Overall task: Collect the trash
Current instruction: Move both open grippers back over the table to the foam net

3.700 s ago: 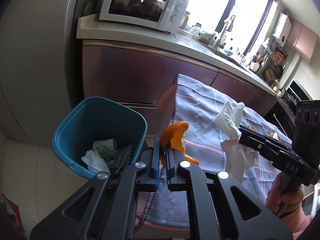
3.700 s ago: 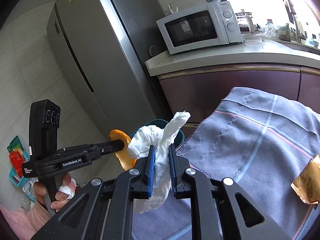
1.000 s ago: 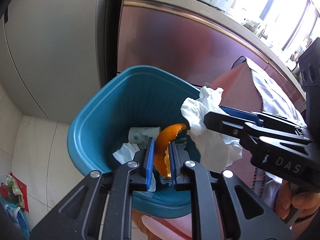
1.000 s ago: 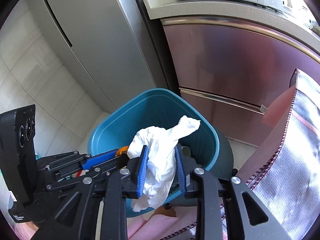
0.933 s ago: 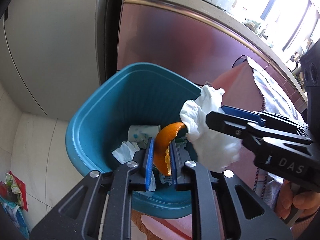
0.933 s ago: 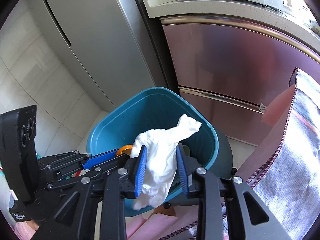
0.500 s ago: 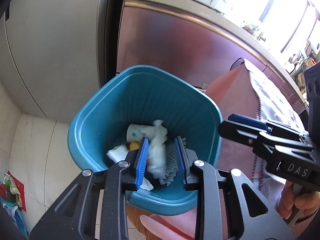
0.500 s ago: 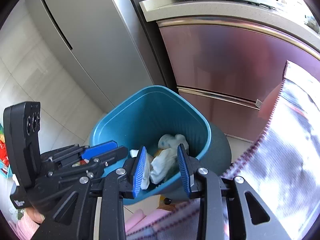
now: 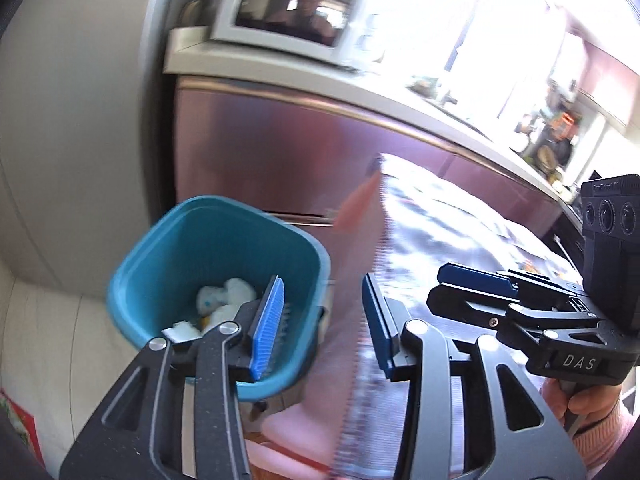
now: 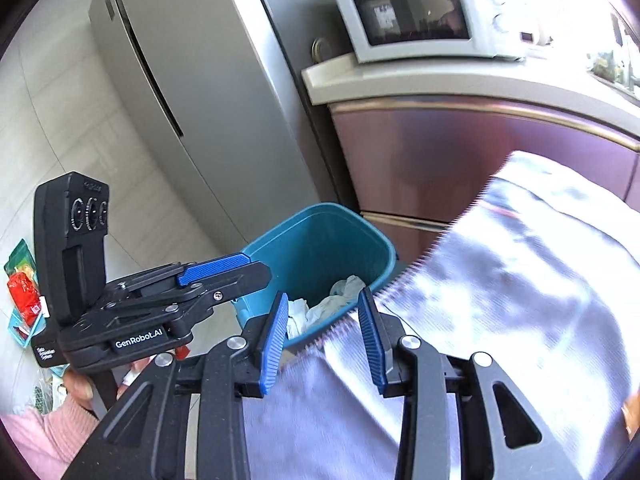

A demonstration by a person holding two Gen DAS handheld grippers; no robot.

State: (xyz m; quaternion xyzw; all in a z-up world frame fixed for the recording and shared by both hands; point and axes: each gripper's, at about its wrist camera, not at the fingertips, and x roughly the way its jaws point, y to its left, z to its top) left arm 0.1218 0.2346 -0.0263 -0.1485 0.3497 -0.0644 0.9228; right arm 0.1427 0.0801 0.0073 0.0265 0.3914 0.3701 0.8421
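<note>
A teal trash bin (image 9: 168, 248) stands on the floor beside the table; it also shows in the right wrist view (image 10: 320, 248). White tissues (image 9: 224, 300) and scraps lie in it, also seen from the right wrist (image 10: 340, 292). My left gripper (image 9: 320, 320) is open and empty, above the bin's right rim and the cloth's edge. My right gripper (image 10: 324, 336) is open and empty, over the table corner near the bin. Each gripper shows in the other's view, the right one (image 9: 480, 280) and the left one (image 10: 216, 268).
A blue-grey tablecloth (image 10: 520, 280) covers the table to the right. A fridge (image 10: 192, 100) stands behind the bin, with purple cabinets (image 9: 300, 152) and a microwave (image 10: 420, 16) on the counter. Packets (image 10: 24, 288) lie on the floor at left.
Both grippers have let go: the orange peel and the white tissue dropped into the bin. Both grippers have since opened wider and pulled back and up, toward the table.
</note>
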